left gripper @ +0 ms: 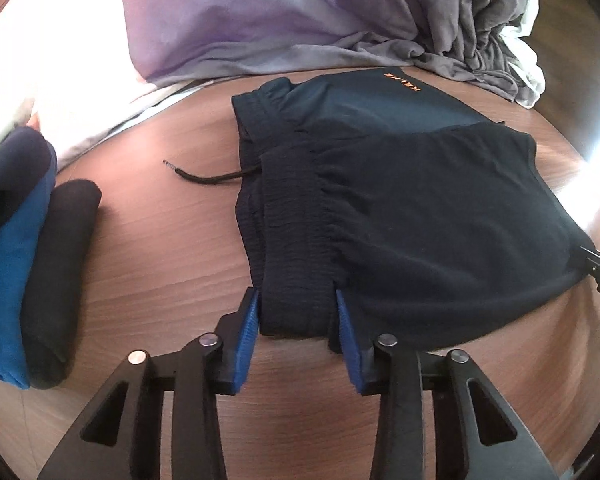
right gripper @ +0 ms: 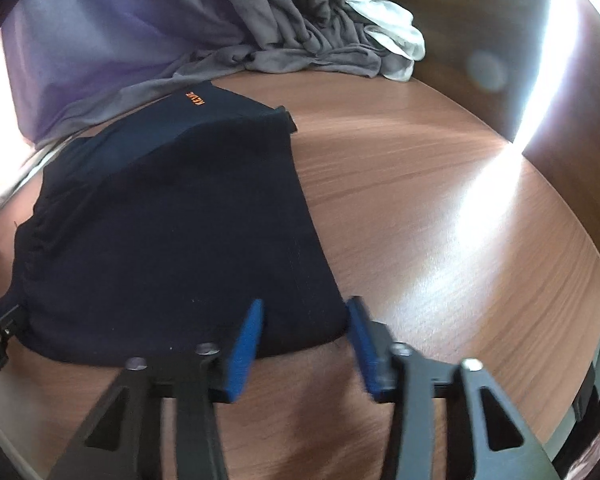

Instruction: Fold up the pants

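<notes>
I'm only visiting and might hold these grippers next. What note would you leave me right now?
Left gripper: jaws straddle the near waistband corner of the pants, pads at the cloth; grip unconfirmed.
Right gripper: the same at the other near corner.
Pants lie on the table, already folded over at least once; drawstring trails out.
Folded clothes are stacked far left.
Left to do: probably carry the near edge over and flatten it.
</notes>
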Motion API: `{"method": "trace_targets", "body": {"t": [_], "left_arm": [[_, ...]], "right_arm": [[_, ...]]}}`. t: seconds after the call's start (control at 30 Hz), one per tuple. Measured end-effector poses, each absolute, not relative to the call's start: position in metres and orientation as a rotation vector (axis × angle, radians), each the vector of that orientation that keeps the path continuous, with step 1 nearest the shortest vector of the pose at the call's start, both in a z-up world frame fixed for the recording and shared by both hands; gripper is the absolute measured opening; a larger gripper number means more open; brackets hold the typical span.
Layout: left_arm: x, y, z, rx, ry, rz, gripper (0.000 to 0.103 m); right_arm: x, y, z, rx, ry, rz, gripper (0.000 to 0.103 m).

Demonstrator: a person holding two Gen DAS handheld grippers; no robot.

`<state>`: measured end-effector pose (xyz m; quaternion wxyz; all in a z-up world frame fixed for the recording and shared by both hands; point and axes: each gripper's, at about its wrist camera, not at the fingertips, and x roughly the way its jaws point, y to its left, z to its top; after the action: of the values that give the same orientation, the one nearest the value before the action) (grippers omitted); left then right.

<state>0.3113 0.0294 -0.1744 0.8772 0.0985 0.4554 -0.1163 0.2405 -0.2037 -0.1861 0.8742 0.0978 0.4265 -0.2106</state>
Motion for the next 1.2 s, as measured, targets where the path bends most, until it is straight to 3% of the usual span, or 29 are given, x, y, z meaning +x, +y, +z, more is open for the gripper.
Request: {"method": "trace_targets", "body": {"t": [0.03, 0.17, 0.37, 0.63, 0.7, 0.73, 0.8, 0.83, 0.87, 1.2], "left_arm": [[0.31, 0.029, -0.173, 0.208, 0.95, -0.248, 0.036], [0.306, 0.028, -0.162, 0.203, 0.944, -0.259, 0.036], [0.293, 0.025, -0.157, 0.204, 0.972, -0.274, 0.036], [0.285, 0.028, -0.161, 0.197, 1.005, -0.268, 0.037], [0.285, 0.028, -0.161, 0.203, 1.008, -0.262, 0.044], [0.285, 0.028, -0.159, 0.201, 1.008, -0.259, 0.049], [0.283, 0.028, -0.155, 0.196, 1.001, -0.257, 0.071], [0.28, 0.028, -0.15, 0.199, 0.992, -0.243, 0.071], [0.278, 0.028, -0.146, 0.206, 0.983, -0.228, 0.072], [0.307, 0.039, -0.093, 0.198, 0.795, -0.17, 0.074]], "right_arm": [[0.241, -0.203, -0.185, 0.196, 0.89, -0.434, 0.021], [0.236, -0.2, -0.177, 0.205, 0.883, -0.418, 0.01], [0.205, -0.192, -0.151, 0.216, 0.867, -0.427, 0.008], [0.191, -0.19, -0.161, 0.244, 0.959, -0.422, 0.008], [0.191, -0.191, -0.162, 0.262, 0.97, -0.421, 0.008], [0.191, -0.192, -0.162, 0.272, 0.97, -0.42, 0.011], [0.192, -0.192, -0.16, 0.265, 0.983, -0.432, 0.027], [0.191, -0.192, -0.157, 0.257, 0.979, -0.439, 0.042], [0.191, -0.192, -0.154, 0.245, 0.973, -0.444, 0.048], [0.222, -0.169, -0.096, 0.096, 0.81, -0.284, 0.053]]}}
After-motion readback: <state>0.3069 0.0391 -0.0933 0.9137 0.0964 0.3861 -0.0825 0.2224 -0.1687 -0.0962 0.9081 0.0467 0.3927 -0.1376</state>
